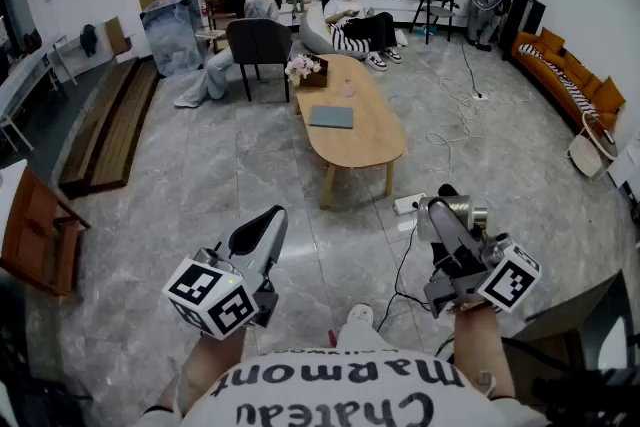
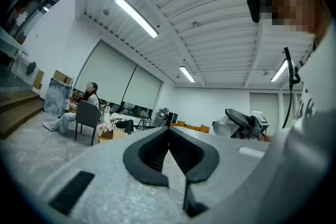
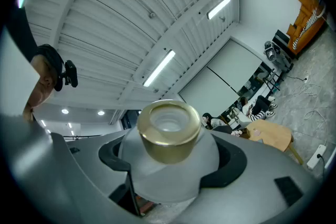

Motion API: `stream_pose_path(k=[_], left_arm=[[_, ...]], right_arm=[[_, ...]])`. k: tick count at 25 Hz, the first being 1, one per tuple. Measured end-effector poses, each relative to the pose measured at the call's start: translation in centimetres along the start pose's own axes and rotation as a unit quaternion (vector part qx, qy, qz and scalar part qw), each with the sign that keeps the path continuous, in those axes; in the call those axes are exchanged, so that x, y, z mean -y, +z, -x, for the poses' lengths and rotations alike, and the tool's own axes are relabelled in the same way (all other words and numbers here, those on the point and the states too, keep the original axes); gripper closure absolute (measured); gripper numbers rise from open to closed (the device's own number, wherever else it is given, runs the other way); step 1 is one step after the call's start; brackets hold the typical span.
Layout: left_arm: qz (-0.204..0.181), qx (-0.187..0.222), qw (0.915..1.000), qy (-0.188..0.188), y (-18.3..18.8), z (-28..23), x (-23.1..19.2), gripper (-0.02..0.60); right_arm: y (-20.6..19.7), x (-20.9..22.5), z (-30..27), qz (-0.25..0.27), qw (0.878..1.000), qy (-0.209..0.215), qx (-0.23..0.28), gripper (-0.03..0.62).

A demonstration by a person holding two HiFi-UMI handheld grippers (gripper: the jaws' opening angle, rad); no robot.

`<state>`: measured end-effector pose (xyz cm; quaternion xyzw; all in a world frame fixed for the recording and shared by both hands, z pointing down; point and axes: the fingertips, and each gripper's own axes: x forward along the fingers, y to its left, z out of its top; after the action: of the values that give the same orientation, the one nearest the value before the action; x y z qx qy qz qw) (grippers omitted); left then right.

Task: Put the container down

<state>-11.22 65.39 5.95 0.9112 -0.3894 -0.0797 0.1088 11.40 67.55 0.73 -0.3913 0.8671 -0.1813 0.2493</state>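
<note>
Right gripper view: one gold-capped container [image 3: 168,136] gripped in the right tongs [image 3: 172,161]; the left tongs [image 2: 169,132] clenched, empty.

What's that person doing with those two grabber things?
A person stands in a big room with a grabber tool in each hand. The right gripper is clamped on a frosted container with a gold cap and holds it up in the air. The left gripper is shut and holds nothing. The container hasn't been put down yet. A wooden coffee table stands farther ahead across the floor.
</note>
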Motion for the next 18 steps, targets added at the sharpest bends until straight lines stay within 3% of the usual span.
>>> stream_pose_path(k=[10,18], left_arm=[[0.011,0.0,0.9999,-0.006,-0.6,1.6,0.8,0.568],[0.026,-0.016,0.9992,0.024,-2.0,0.6,-1.0,0.568]], right_arm=[[-1.4,-1.0,1.3,0.008,1.0,-0.019,-0.014,0.252],[-2.0,1.9,0.1,-0.004,0.999,-0.038,-0.035,0.252]])
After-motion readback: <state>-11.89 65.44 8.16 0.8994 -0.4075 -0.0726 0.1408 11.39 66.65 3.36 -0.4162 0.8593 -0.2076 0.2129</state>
